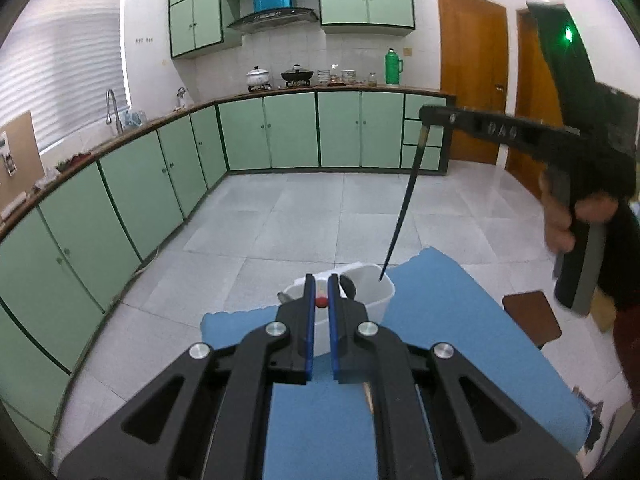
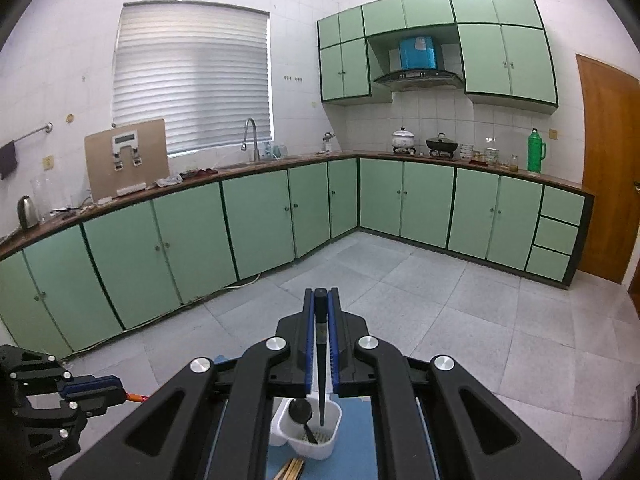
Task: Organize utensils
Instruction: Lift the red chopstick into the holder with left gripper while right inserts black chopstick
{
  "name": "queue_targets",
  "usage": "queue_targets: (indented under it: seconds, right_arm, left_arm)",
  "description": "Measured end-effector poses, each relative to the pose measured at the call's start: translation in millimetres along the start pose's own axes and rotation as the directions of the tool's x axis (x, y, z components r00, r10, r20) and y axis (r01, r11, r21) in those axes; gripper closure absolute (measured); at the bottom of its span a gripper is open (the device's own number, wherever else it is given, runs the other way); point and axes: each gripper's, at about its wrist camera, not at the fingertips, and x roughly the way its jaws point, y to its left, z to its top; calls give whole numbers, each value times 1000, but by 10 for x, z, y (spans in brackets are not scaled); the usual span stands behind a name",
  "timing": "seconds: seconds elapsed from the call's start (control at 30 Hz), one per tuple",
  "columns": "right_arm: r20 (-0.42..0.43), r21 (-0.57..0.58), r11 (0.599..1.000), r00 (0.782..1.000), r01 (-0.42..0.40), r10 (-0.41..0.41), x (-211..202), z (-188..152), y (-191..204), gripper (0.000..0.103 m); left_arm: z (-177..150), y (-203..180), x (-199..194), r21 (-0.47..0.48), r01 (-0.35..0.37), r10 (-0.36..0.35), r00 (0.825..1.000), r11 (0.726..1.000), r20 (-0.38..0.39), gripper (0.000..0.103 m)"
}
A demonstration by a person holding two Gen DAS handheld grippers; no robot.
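A white utensil holder (image 1: pixel 374 294) stands on the blue cloth at the table's far edge, with a black spoon (image 2: pixel 303 414) inside it. My right gripper (image 1: pixel 423 114) is shut on a black chopstick (image 1: pixel 404 204) that hangs steeply down, its tip at the holder's mouth. In the right wrist view the same chopstick (image 2: pixel 321 360) runs down between the blue pads (image 2: pixel 307 344) toward the holder (image 2: pixel 326 446). My left gripper (image 1: pixel 320 280) is shut on a thin stick with a red end (image 1: pixel 320 302), just short of the holder. The left gripper (image 2: pixel 118 392) also shows at the lower left of the right wrist view.
Several light wooden chopsticks (image 2: pixel 294 470) lie on the blue cloth (image 1: pixel 440 320) in front of the holder. A brown stool (image 1: pixel 528 316) stands to the right of the table. A person's hand (image 1: pixel 560 224) grips the right tool. Green cabinets (image 2: pixel 260 220) line the far walls beyond open tiled floor.
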Motion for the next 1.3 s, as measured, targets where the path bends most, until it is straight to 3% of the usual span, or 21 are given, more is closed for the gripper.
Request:
queue_targets:
  seconds: [0.47,0.83,1.07,1.13,1.17,1.23,1.3]
  right_arm:
    - [-116,-2,1000,993,5,-5,572,-528,-2,97]
    - [-176,13,1000,984,9,-7,744,-772,-51,97]
    - [-172,20,1000,985,-8,12,710,-789,-57,96]
    - [-163,21,1000,986,-16,19,657,-792,-54,94]
    - [-157,19,1000,987,-17,20,635,-787,-51,91]
    - [-147,25,1000,989,-14,18,556,-786,-62,78]
    - [-131,31,999,991,-15,19,460,-780,-58,72]
  left_arm:
    - [-72,14,744,-64,3,-5,999,998,-37,98]
    - [-88,188,1020,-153,45,-52,998,987,-43,97]
    - [-109,221,1052,-190,73,-81,996,979,-37,95]
    - [-121,210,1027,-191,79,-86,996,978,-30,88]
    - [-132,219,1006,-190,79,-85,996,979,-25,75]
    - [-153,197,952,-192,76,-80,997,978,-10,67]
    - [-174,174,867,-189,84,-84,996,978,8,64]
